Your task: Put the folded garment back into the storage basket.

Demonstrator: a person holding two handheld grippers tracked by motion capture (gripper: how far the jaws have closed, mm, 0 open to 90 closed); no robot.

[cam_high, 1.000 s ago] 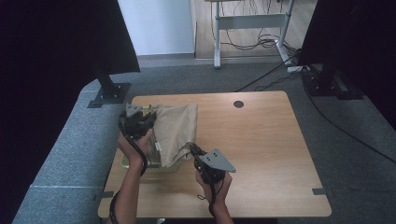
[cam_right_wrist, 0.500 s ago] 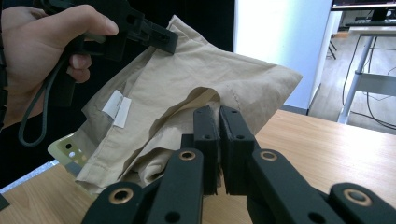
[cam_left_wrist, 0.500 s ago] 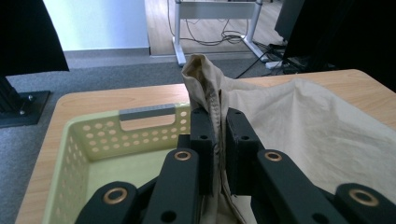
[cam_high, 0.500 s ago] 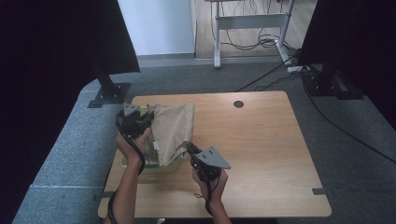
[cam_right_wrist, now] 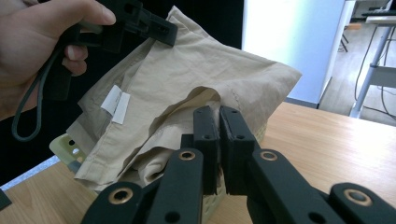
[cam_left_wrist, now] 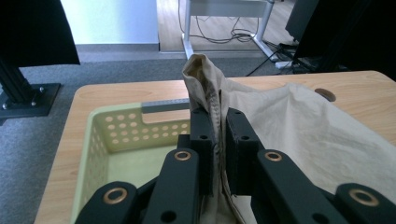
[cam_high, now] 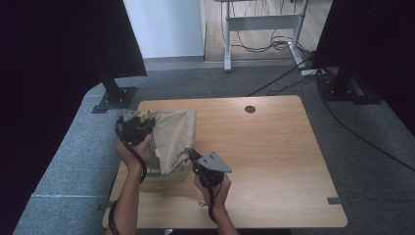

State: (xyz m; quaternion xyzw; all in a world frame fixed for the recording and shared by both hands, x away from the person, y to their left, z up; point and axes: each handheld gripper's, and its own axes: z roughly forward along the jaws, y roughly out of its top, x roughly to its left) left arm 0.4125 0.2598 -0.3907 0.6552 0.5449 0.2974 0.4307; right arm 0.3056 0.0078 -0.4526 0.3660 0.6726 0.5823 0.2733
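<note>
Right gripper (cam_high: pixel 192 154), nearest, was clamped on a fold of the tan cloth (cam_high: pixel 171 134); beyond it, the left gripper (cam_high: pixel 146 120) pinched the cloth's upper hem above the pale green basket (cam_left_wrist: pixel 116 135).

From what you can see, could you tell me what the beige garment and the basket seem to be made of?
The beige garment: apparently thin woven cotton, matte; it creases and shows stitched seams. The basket: pale green moulded plastic by its look, smooth, with rows of punched round holes.
</note>
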